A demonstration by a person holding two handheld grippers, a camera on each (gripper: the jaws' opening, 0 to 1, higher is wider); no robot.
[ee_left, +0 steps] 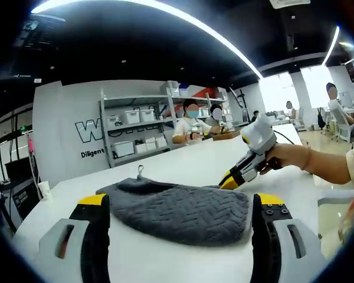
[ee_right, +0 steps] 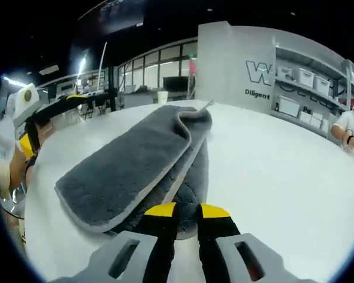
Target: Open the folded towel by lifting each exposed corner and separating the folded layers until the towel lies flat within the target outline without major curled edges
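Note:
A dark grey folded towel lies on the white table, its hanging loop at the far edge. My left gripper is open, with its yellow-tipped jaws wide apart on either side of the towel's near edge. The right gripper, held by a person's hand, reaches in from the right to the towel's right edge. In the right gripper view the towel shows a long upper layer folded over a lower one. My right gripper has its jaws almost together on the lower layer's near edge. The left gripper shows at the far left.
A paper cup stands near the table's far left corner. Grey shelves with white bins line the back wall. People sit at the table's far end. Bare tabletop stretches beside the towel.

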